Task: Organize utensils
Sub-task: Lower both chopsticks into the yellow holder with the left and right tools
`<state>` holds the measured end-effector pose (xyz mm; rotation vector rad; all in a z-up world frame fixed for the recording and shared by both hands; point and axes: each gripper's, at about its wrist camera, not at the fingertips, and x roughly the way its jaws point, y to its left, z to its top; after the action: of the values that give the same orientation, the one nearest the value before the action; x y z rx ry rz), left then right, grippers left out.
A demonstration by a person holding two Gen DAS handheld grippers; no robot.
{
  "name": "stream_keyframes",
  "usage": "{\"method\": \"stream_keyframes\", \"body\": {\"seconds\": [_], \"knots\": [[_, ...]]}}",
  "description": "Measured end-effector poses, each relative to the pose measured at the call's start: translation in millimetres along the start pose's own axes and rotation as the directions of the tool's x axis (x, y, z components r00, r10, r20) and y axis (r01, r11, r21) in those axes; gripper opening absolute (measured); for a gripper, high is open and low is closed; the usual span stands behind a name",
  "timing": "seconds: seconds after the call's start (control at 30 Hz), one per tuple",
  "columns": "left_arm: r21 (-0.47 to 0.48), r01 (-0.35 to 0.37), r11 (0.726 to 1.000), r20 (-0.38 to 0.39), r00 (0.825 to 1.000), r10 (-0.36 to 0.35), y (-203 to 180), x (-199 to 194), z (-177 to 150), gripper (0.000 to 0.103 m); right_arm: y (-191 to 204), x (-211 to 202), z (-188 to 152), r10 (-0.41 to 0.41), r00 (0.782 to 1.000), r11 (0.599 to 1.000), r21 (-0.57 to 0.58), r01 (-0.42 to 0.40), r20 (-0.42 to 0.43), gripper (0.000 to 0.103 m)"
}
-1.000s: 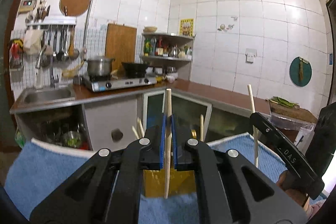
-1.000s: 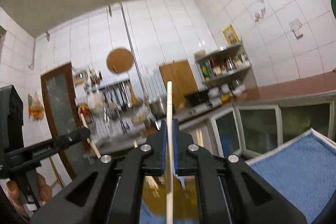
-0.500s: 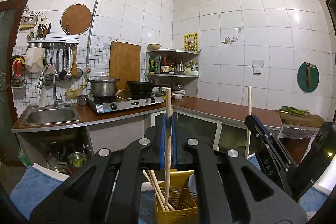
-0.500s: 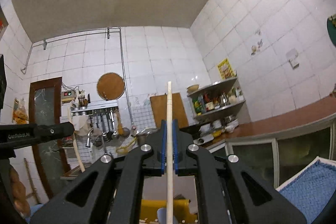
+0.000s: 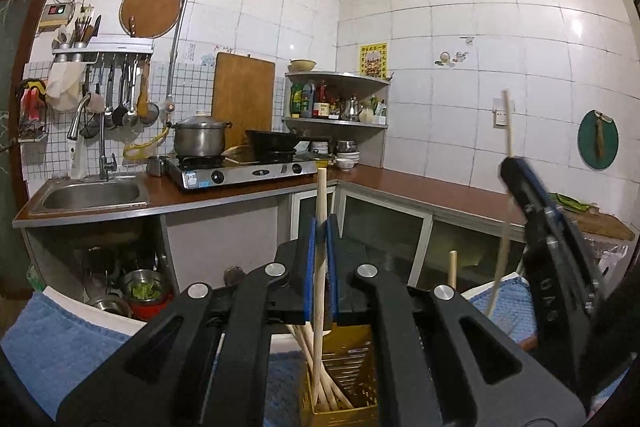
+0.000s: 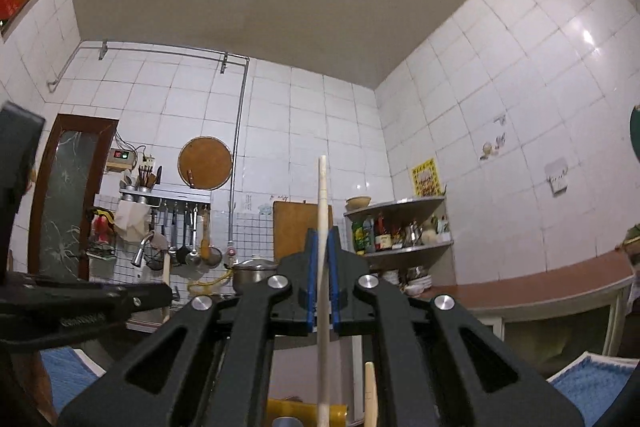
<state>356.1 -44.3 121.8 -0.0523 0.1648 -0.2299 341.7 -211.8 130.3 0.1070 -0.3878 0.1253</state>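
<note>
My left gripper is shut on a pale wooden chopstick held upright, its lower end inside the yellow slotted utensil holder among other chopsticks. My right gripper is shut on a second wooden chopstick, also upright, above the yellow holder's rim. In the left wrist view the right gripper stands at the right with its chopstick sticking up. In the right wrist view the left gripper reaches in from the left.
A blue towel covers the surface under the holder. Behind are a counter with a sink, a gas stove with a pot and a corner shelf of bottles. A wooden handle rises beside the holder.
Both wrist views have tilted upward: the towel and holder dropped lower in frame and more wall and ceiling shows. Both grippers stay shut on their chopsticks.
</note>
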Motion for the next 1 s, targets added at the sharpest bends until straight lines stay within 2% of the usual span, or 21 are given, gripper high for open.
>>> {"method": "stream_keyframes", "body": {"seconds": [0.23,0.57,0.87,1.0], "knots": [[-0.016,0.004,1.000,-0.031,1.000,-0.005,4,19,-13,0.004,0,2,-7,-0.003,1.000,1.000,-0.028,0.002,-0.005,0.005],[0.003,-0.014,1.000,-0.054,0.998,0.014,7,31,-29,0.004,-11,5,-29,-0.025,0.998,0.999,-0.050,0.022,-0.062,0.006],[0.013,-0.020,1.000,-0.080,0.997,0.021,7,31,-41,0.004,-27,-3,-42,-0.033,0.987,0.999,-0.040,0.027,-0.156,0.006],[0.002,-0.022,1.000,-0.103,0.994,0.022,8,29,-40,0.004,-26,-9,-45,-0.029,0.975,0.996,-0.084,0.011,-0.222,0.006]]}}
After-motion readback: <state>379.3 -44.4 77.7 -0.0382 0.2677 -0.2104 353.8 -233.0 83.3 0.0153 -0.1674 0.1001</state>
